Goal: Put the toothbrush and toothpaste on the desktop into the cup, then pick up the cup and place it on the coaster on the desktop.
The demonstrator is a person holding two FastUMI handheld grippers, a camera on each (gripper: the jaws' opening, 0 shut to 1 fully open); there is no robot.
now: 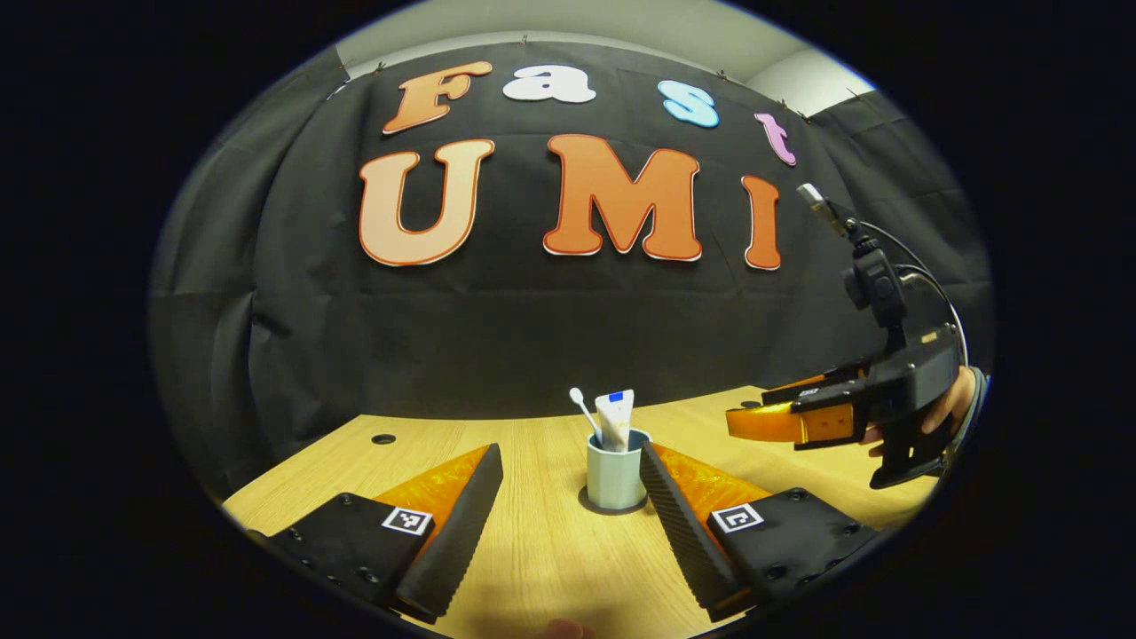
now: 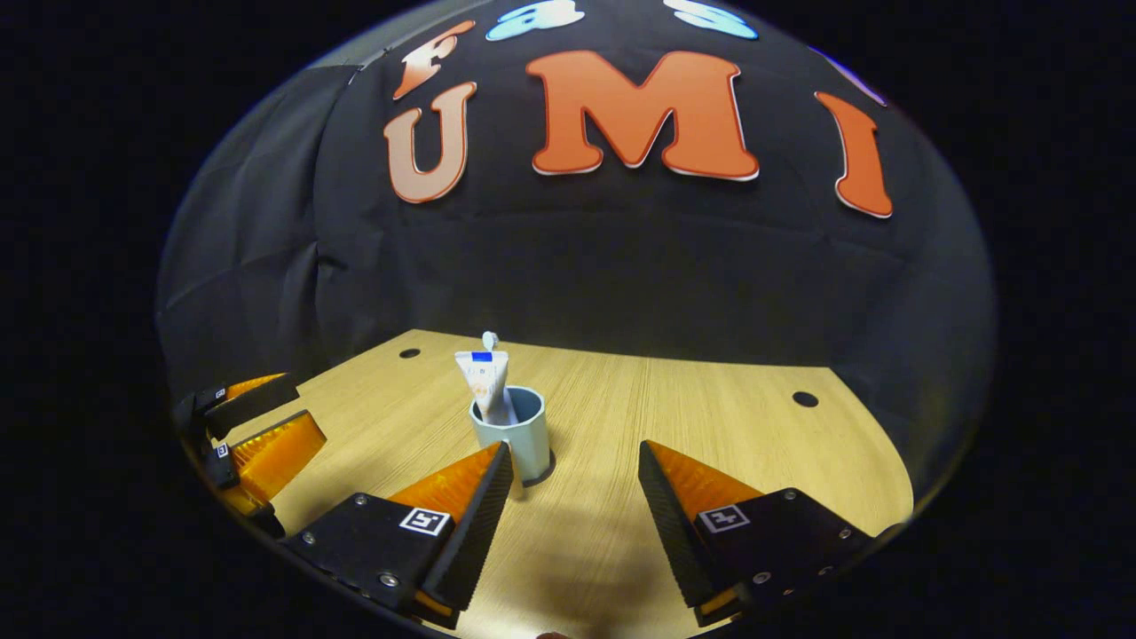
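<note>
Pale blue-grey cup (image 1: 617,477) stands upright on a dark round coaster (image 1: 612,508), mid wooden desktop (image 1: 541,550). Toothpaste (image 1: 615,419) tube stands in it, crimped end up; white toothbrush (image 1: 584,412) leans toward 11 o'clock beside it.

Left gripper view: left gripper (image 1: 572,461) spread wide, nothing between the fingers. Cup sits at 12 o'clock, just inside the right finger's tip; can't tell if touching. Right gripper (image 1: 754,417) at 3 o'clock, above the desktop, in a hand (image 1: 945,410); fingers look close together.

Right gripper view: own fingers (image 2: 466,524) spread wide, holding nothing. Cup (image 2: 524,435) at 11 o'clock, past the left fingertip. Left gripper (image 2: 253,422) at 9 o'clock, parted.
</note>
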